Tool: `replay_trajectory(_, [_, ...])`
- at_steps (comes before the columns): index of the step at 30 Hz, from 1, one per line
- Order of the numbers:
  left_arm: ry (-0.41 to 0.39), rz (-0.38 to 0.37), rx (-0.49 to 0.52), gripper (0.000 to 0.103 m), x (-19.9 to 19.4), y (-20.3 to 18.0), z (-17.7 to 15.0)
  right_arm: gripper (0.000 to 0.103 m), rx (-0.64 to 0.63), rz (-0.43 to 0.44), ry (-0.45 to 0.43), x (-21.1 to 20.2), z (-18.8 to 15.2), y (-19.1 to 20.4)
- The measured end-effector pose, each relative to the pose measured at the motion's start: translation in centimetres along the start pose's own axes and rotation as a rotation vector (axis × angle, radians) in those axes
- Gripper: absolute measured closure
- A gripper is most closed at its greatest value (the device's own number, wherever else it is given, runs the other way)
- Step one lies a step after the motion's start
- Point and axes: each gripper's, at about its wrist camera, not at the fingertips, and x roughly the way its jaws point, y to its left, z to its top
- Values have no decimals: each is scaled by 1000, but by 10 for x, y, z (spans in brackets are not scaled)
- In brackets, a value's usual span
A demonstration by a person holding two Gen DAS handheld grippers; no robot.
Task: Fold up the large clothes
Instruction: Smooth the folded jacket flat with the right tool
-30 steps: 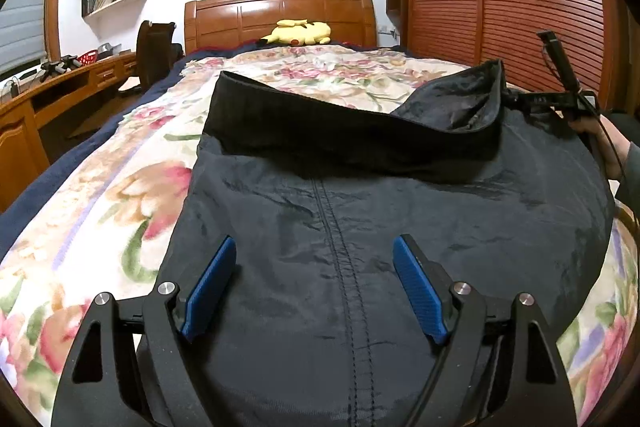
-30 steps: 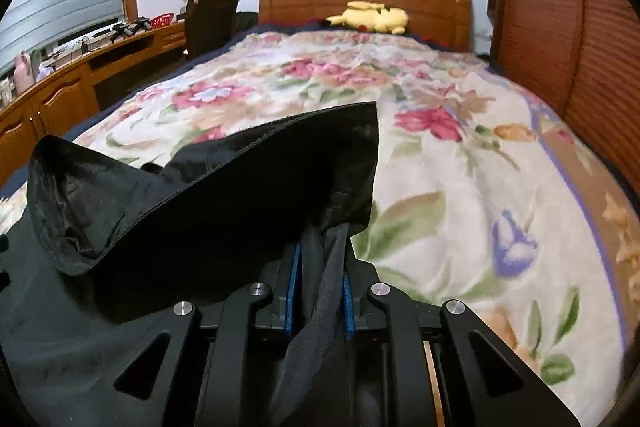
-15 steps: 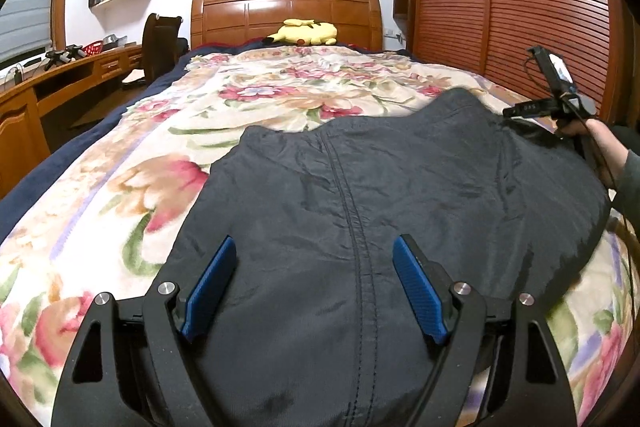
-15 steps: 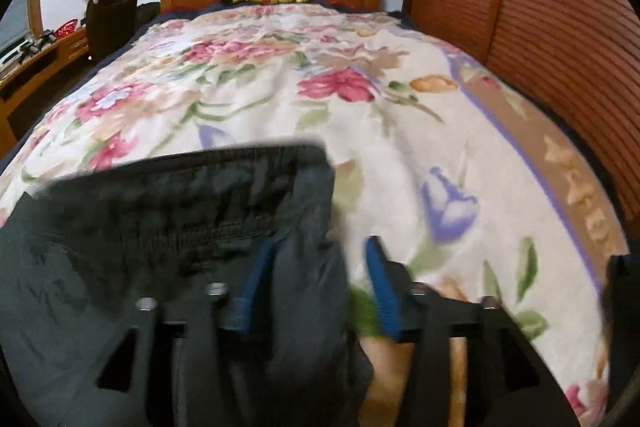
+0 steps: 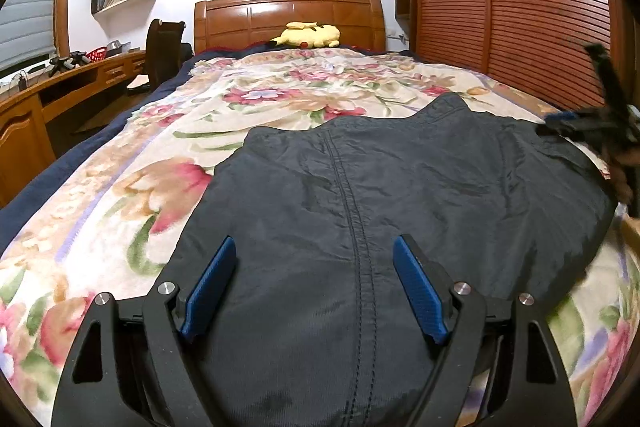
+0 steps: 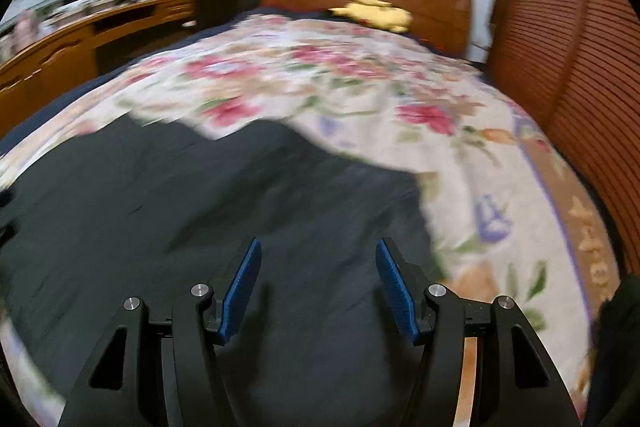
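Observation:
A large dark grey garment (image 5: 380, 187) with a centre seam lies spread flat on the floral bedspread (image 5: 280, 99). My left gripper (image 5: 316, 247) hovers low over its near part, blue pads wide apart, nothing pinched. In the right wrist view, which is blurred by motion, the same garment (image 6: 200, 207) fills the lower left. My right gripper (image 6: 318, 247) is above the garment's right part. Its jaws are opening and the cloth lies below them, not between the pads. The hand (image 5: 624, 175) that holds it shows at the right edge of the left wrist view.
A yellow plush toy (image 5: 308, 35) lies by the wooden headboard (image 5: 288, 15). A slatted wooden wardrobe (image 5: 520, 7) runs along the right side of the bed. A desk (image 5: 60, 87) and a dark chair (image 5: 164, 47) stand to the left.
The right gripper, shut on the garment's lifted edge a second ago, laid it down flat, let go and opened, then drew away. The left gripper stayed still.

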Motion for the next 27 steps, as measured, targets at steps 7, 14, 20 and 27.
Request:
replay_trajectory(7, [2, 11, 6, 21, 1, -2, 0, 41, -30, 123, 1, -44, -45, 41])
replay_trajectory(14, [-2, 33, 19, 21, 0, -4, -1, 41, -14, 137, -31, -64, -37, 57])
replay_trajectory(20, [5, 32, 15, 21, 1, -2, -2, 42, -19, 193, -35, -59, -38, 88])
replay_trajectory(27, [28, 26, 18, 20, 4, -3, 0, 42, 12, 189, 61, -30, -63, 91])
